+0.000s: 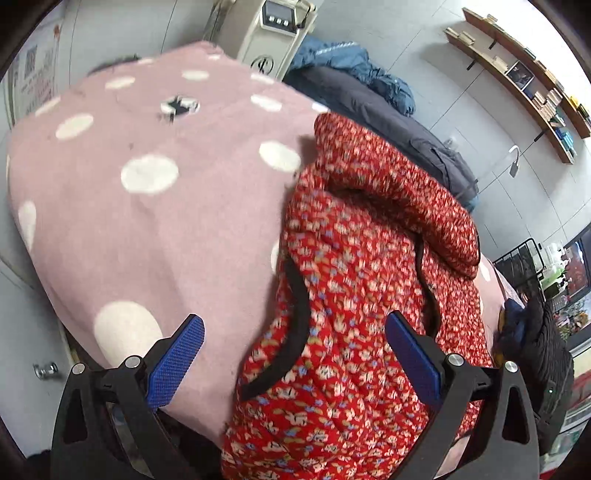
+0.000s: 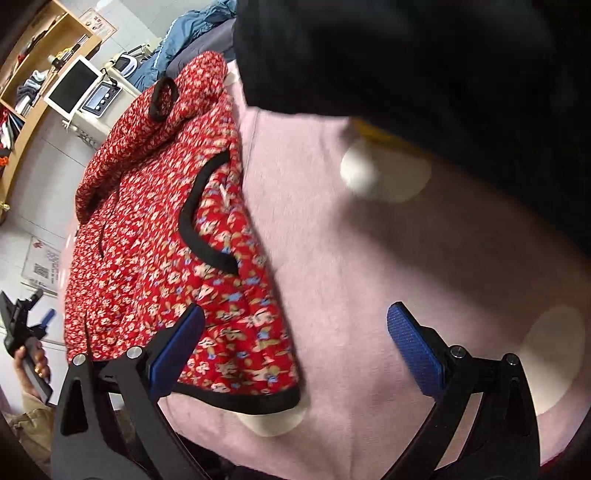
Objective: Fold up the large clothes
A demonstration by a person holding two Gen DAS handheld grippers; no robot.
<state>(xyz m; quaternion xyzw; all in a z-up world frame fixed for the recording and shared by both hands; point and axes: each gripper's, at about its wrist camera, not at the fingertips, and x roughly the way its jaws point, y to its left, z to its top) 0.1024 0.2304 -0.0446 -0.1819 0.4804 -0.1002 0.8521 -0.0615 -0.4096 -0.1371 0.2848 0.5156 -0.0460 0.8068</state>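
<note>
A red floral quilted jacket (image 1: pixel 362 295) with black trim lies on a pink blanket with white dots (image 1: pixel 140 206). Its sleeve is folded over the body at the upper right. My left gripper (image 1: pixel 291 350) is open just above the jacket's lower edge, holding nothing. In the right wrist view the jacket (image 2: pixel 166 240) lies at the left on the pink blanket (image 2: pixel 369 277). My right gripper (image 2: pixel 295 343) is open over the jacket's black-trimmed hem corner and holds nothing. The left gripper also shows in the right wrist view (image 2: pixel 37 325) at the far left, held in a hand.
A dark grey garment (image 1: pixel 399 122) and a blue one (image 1: pixel 354 66) lie behind the jacket. A black garment (image 2: pixel 424 66) fills the upper right of the right wrist view. A white machine (image 1: pixel 280 29) stands at the back. Wall shelves (image 1: pixel 524 85) hang at the right.
</note>
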